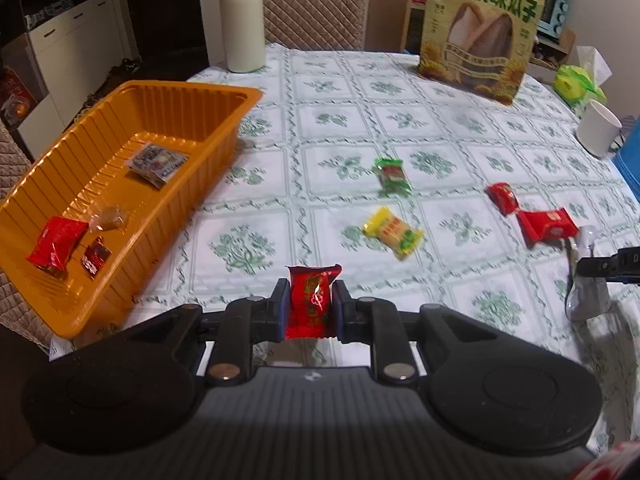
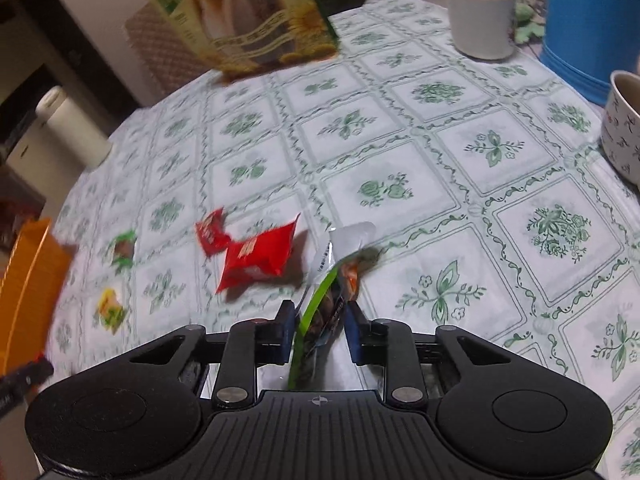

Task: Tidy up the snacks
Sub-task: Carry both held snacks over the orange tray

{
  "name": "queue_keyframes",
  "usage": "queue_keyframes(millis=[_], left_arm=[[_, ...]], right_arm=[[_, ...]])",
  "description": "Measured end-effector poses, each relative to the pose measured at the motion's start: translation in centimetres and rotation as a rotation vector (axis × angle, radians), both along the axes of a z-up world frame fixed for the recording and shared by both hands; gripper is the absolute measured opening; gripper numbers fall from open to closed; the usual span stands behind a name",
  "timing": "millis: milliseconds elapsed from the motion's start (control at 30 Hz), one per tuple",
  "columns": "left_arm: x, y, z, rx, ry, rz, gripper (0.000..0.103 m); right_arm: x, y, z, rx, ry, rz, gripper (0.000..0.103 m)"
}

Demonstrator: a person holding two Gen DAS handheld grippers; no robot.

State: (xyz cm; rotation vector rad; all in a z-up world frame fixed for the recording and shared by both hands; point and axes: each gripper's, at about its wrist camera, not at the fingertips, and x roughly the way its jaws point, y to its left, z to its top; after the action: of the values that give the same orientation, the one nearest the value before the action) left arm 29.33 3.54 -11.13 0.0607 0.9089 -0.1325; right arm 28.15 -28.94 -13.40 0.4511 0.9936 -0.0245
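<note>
The orange plastic tray (image 1: 100, 152) sits at the table's left edge, holding a red snack packet (image 1: 56, 246), a small dark red candy (image 1: 95, 261), a clear-wrapped sweet (image 1: 109, 219) and a printed sachet (image 1: 159, 163). A white thermos bottle (image 1: 242, 18) stands near the far left edge of the tablecloth (image 1: 460, 128). The left gripper (image 1: 311, 300) is clamped on a red wrapped snack (image 1: 311, 304), above the near edge. Mid-table lie a yellow packet (image 1: 393, 232) and a green packet (image 1: 393, 174); rightward, two red packets (image 1: 502, 197) (image 1: 547, 225) touch. A sunflower-seed bag (image 1: 482, 32) stands at the far edge. The right gripper (image 2: 318, 320) pinches a green-edged silver sachet (image 2: 332, 280) just beside the larger red packet. A white cup (image 2: 480, 18) stands toward the right edge.
</note>
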Motion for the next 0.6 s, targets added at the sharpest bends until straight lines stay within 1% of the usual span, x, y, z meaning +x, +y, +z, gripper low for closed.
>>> queue_keyframes(millis=[433,500,600], left_arm=[[-2.8,-0.1,-0.2,-0.011,0.023,-0.025,0.02],[-3.0,0.2,-0.2,-0.011,0.025,-0.018,0.019],[-3.3,0.6,-0.1,-0.011,0.02,-0.007,0.019]], right_arm=[[-3.2,5.8,0.5,-0.101,0.014,0.332,0.025],[-3.2,6.4,0.5,-0.124,0.013,0.338,0.026],[-2.8,6.5,0.4,-0.113,0.017,0.309,0.026]])
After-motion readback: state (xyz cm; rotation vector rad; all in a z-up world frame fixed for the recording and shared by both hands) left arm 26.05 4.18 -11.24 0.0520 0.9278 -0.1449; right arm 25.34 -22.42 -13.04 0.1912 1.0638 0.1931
